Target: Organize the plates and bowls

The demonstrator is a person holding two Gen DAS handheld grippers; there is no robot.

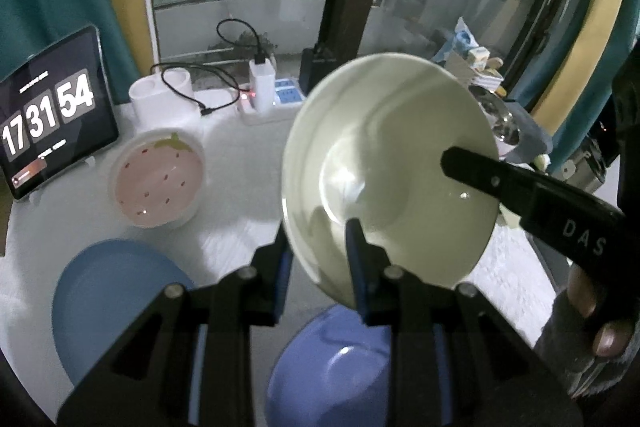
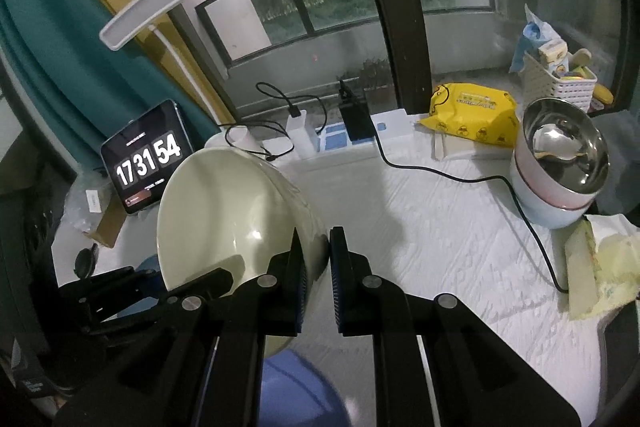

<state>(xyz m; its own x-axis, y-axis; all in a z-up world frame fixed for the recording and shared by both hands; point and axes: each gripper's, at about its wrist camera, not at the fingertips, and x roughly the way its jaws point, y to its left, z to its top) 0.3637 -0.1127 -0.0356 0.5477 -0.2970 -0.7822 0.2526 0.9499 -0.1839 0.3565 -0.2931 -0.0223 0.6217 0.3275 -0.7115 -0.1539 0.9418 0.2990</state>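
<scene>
A pale cream bowl (image 1: 384,163) is tilted on edge in the air above the table. My left gripper (image 1: 320,247) is shut on its near rim. My right gripper (image 2: 318,247) is shut on its other rim; the bowl (image 2: 224,211) fills the left of the right wrist view, and the right gripper's finger (image 1: 488,179) crosses the bowl in the left wrist view. Below it sits a blue bowl (image 1: 332,371), also low in the right wrist view (image 2: 296,391). A blue plate (image 1: 108,307) lies to the left. A pink strawberry-pattern bowl (image 1: 158,179) sits further back.
A tablet clock (image 1: 48,119) stands at the back left. A white power strip with chargers and cables (image 1: 264,99) lies by the window. A steel bowl on stacked bowls (image 2: 560,167), a yellow wipes pack (image 2: 472,115) and a white basket (image 2: 560,83) are at the right.
</scene>
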